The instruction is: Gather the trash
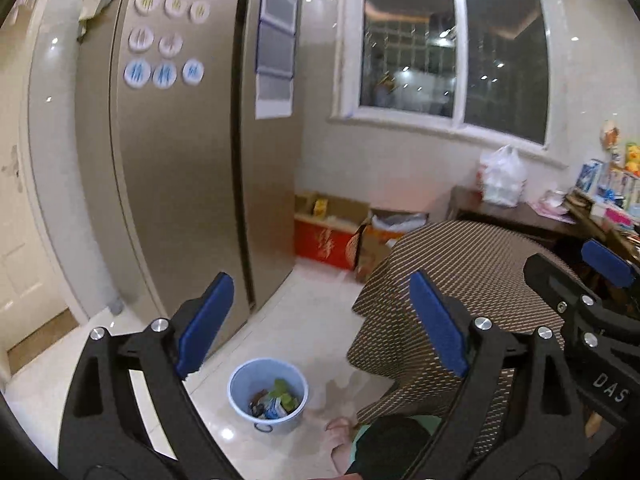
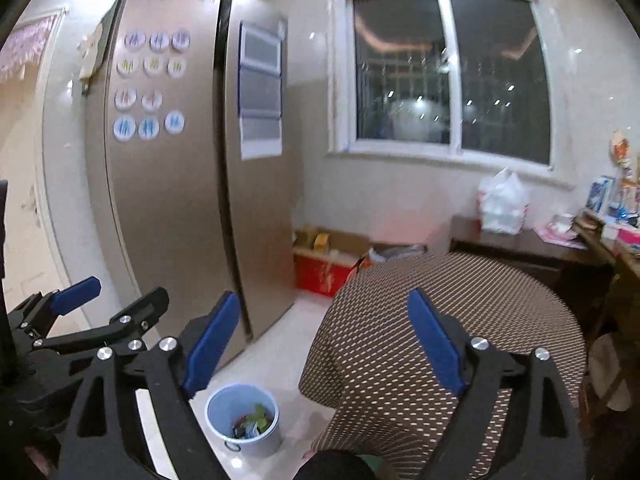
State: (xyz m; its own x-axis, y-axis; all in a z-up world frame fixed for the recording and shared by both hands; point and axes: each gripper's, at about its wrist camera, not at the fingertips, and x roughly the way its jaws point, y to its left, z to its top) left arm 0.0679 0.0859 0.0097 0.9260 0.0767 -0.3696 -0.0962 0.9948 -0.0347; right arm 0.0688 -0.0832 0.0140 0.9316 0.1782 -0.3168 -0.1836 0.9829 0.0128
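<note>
Both grippers held empty above the bin

Left gripper (image 1: 322, 326) and right gripper (image 2: 324, 346) fingers spread wide, gripping nothing; the blue bin (image 1: 268, 392) of trash sits on the floor well below.

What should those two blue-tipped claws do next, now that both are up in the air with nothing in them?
Probably swing toward the table to look for more litter. Both the left gripper and right gripper are open and empty, and the blue bin on the floor already holds scraps. No loose trash shows on the floor near it.
</note>
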